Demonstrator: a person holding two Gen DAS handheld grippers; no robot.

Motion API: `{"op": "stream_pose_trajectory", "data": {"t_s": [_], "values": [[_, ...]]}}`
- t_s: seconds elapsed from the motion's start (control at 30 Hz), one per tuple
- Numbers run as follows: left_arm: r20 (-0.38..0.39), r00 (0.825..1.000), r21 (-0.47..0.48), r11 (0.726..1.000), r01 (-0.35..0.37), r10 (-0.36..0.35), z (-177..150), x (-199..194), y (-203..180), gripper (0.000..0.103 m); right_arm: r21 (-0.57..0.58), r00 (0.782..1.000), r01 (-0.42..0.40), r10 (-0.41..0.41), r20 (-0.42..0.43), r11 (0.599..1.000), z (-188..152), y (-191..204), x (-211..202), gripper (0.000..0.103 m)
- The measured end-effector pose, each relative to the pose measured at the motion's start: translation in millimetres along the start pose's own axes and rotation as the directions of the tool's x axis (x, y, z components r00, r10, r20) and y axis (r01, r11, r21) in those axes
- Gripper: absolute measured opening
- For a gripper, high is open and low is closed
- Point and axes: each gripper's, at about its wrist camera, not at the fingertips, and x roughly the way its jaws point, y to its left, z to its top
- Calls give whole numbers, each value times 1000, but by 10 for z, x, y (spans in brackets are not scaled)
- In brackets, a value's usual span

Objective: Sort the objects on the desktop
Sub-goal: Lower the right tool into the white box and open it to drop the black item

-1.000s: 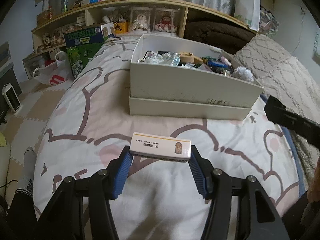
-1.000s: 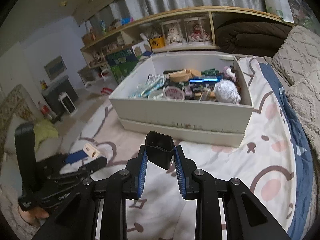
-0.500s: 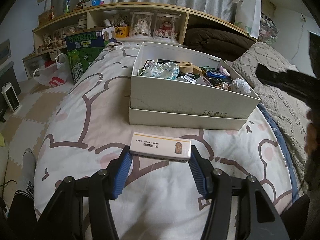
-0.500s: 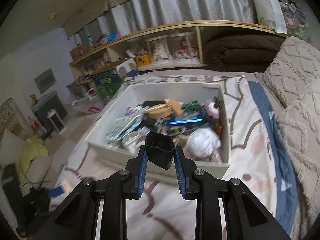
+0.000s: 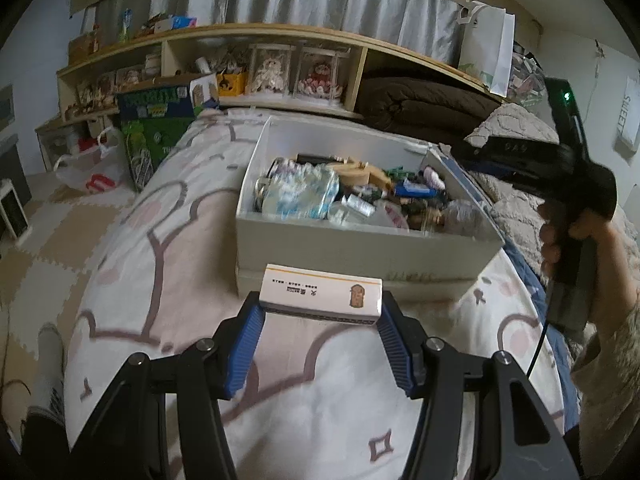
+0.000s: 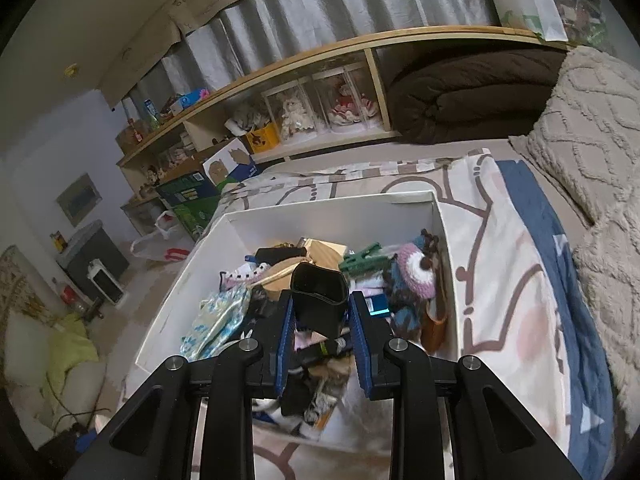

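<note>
Hovering now over the white storage box (image 6: 444,248), no longer short of it, right gripper (image 6: 320,314) jaws clamp a black cup (image 6: 318,300); release is due. Left gripper (image 5: 320,322) jaws clamp a small carton (image 5: 320,295) before the box's near wall.

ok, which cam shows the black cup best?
Right wrist view: the black cup sits centre frame, clamped in the right hand-held gripper above the white box, open mouth visible. The left wrist view shows only that gripper's body; the cup itself isn't discernible.
</note>
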Motion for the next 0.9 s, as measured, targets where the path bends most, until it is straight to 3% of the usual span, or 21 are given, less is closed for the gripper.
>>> {"op": "stream_pose_trajectory", "data": {"t_s": [0.4, 0.6, 0.73, 0.77, 0.83, 0.87, 0.9], "values": [[35, 999, -10, 1000, 10, -10, 800, 556, -188, 57, -98, 1000, 15, -15, 4, 995, 164, -32, 258, 27], [4, 1000, -12, 1000, -1, 1, 1002, 874, -282, 57, -48, 1000, -21, 21, -2, 999, 210, -163, 419, 27], [-19, 1000, -18, 1000, -1, 0, 1059, 1034, -338, 57, 64, 996, -89, 88, 22, 994, 210, -333, 447, 28], [-23, 1000, -18, 1000, -2, 1, 1073, 1066, -346, 57, 82, 995, -97, 96, 12, 992, 218, -368, 467, 30], [-33, 999, -22, 1000, -5, 4, 1097, 1128, -352, 57, 112, 994, -106, 107, -2, 988, 218, -430, 498, 52], [-39, 999, -25, 1000, -7, 6, 1107, 1160, -352, 57, 122, 994, -105, 106, -2, 987, 212, -450, 511, 71], [-44, 999, -27, 1000, -9, 8, 1115, 1188, -354, 57, 126, 994, -106, 107, -1, 986, 205, -454, 523, 72]]}}
